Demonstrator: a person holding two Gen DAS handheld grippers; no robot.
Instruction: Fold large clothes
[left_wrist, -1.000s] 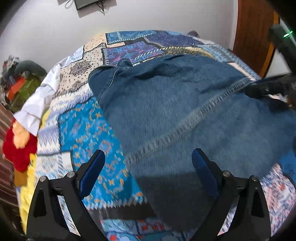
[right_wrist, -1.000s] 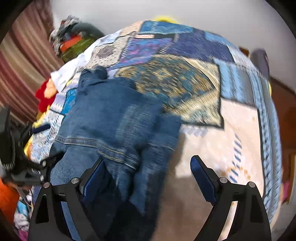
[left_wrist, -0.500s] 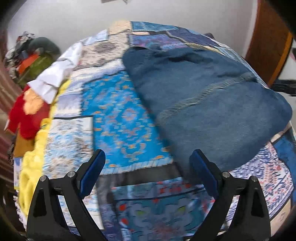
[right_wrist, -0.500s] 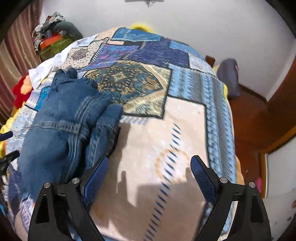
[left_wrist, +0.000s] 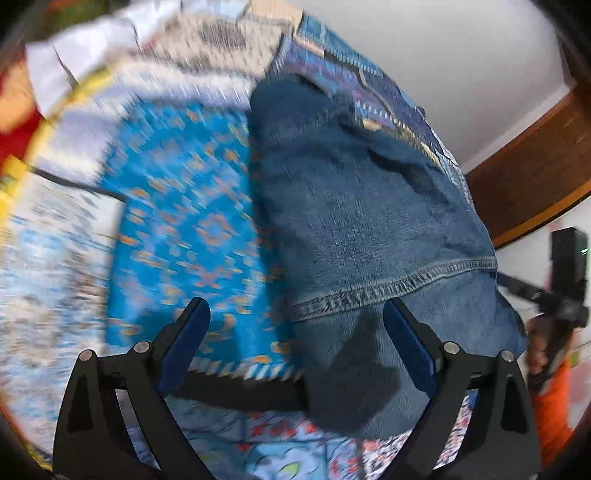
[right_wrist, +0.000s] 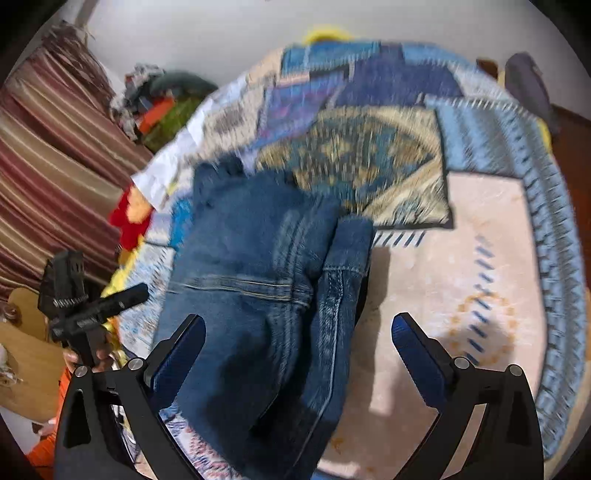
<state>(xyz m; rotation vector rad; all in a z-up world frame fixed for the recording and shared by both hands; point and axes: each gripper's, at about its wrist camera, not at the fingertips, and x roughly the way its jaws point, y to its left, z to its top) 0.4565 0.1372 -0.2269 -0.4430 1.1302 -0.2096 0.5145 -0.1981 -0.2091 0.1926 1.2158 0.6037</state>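
Jeans (right_wrist: 258, 295): folded bundle lying on the patchwork bedspread (right_wrist: 461, 258), centre-left of the right wrist frame.
Left gripper (left_wrist: 295, 332): spread wide above the jeans' lower edge, pinching nothing.
Right gripper (right_wrist: 299, 339): jaws just opened further, spread wide, gripping nothing.

Blue denim jeans (right_wrist: 258, 280) lie folded in a thick bundle on the patchwork bedspread.

Folded jeans (right_wrist: 258, 295) fill bed's left-centre, thick stack blocking low passes there. Patchwork bedspread (right_wrist: 461, 258) bare and flat right of jeans: free room. Blue patch (left_wrist: 184, 221) left of jeans also bare. Clothes pile (right_wrist: 159, 99) and striped curtain (right_wrist: 55, 166) crowd far left edge.
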